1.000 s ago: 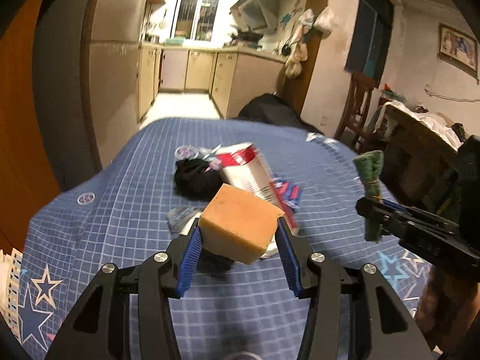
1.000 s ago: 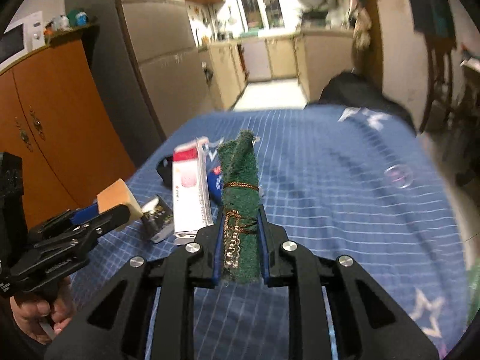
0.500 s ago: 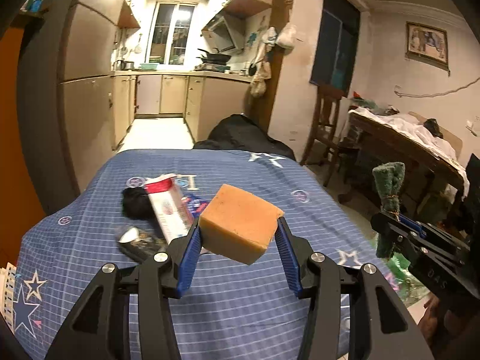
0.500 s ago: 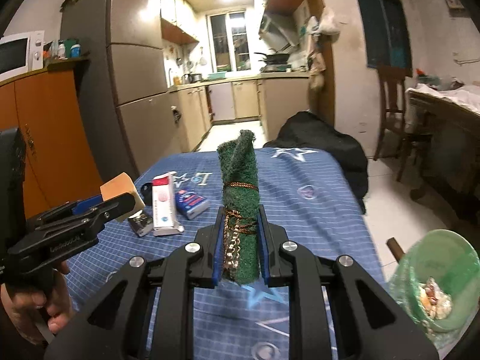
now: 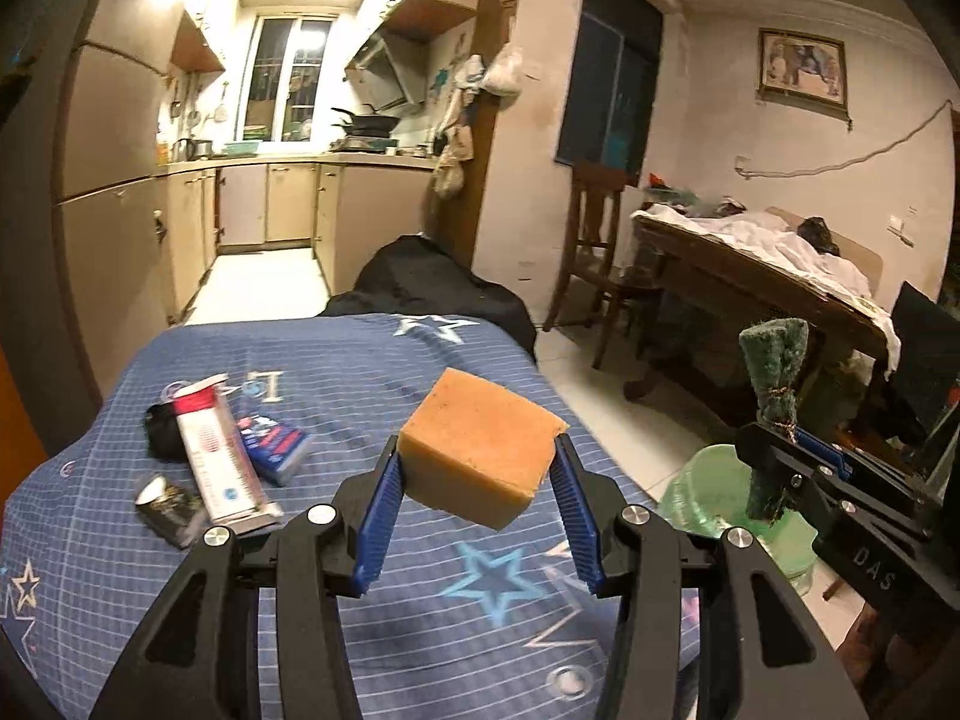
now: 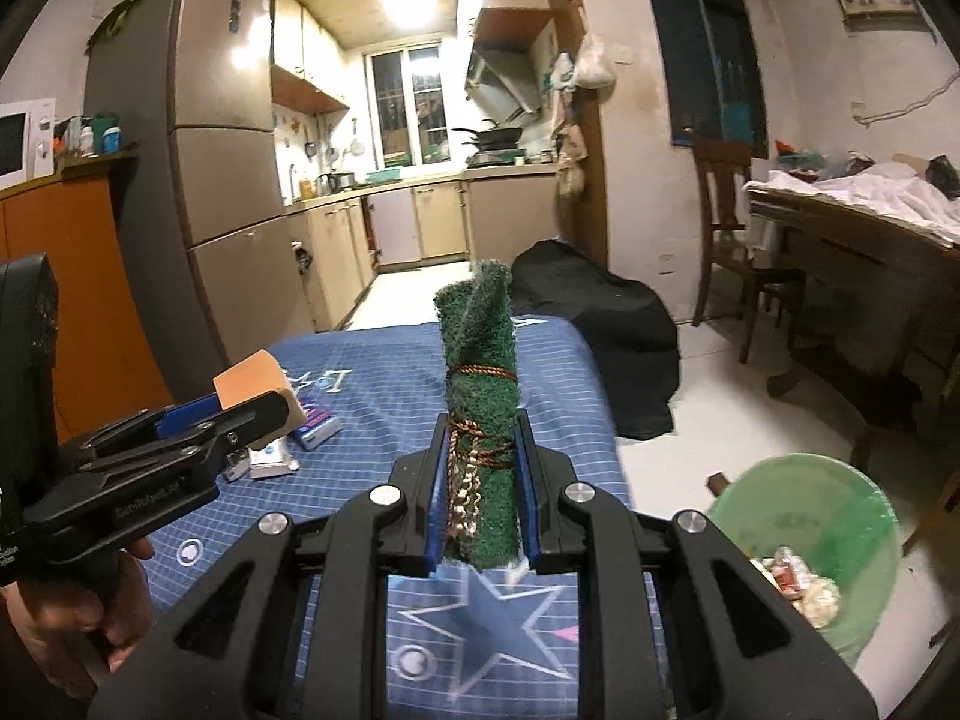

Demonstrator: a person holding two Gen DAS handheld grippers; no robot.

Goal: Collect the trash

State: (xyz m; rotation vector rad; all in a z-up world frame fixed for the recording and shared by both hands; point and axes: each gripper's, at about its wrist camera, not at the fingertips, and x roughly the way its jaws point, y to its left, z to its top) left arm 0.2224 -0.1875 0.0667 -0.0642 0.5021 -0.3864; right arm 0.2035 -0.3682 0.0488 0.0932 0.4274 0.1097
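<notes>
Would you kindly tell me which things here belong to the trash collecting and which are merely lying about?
Job in hand:
- orange sponge in left tongs
- green scouring pad roll in right tongs
- green trash bin
- toothpaste box, blue packet, dark wrapper on the bed

Lying about:
- wooden chair
- black bag

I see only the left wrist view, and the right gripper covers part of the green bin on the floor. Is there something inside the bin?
Observer: Yes. In the right wrist view the green bin holds crumpled wrappers at its bottom.
Operator: And the green roll, is only wire around it?
Observer: No. Besides the copper wire, a silvery chain-like strip hangs along the green roll, between the fingers of the right gripper.
</notes>
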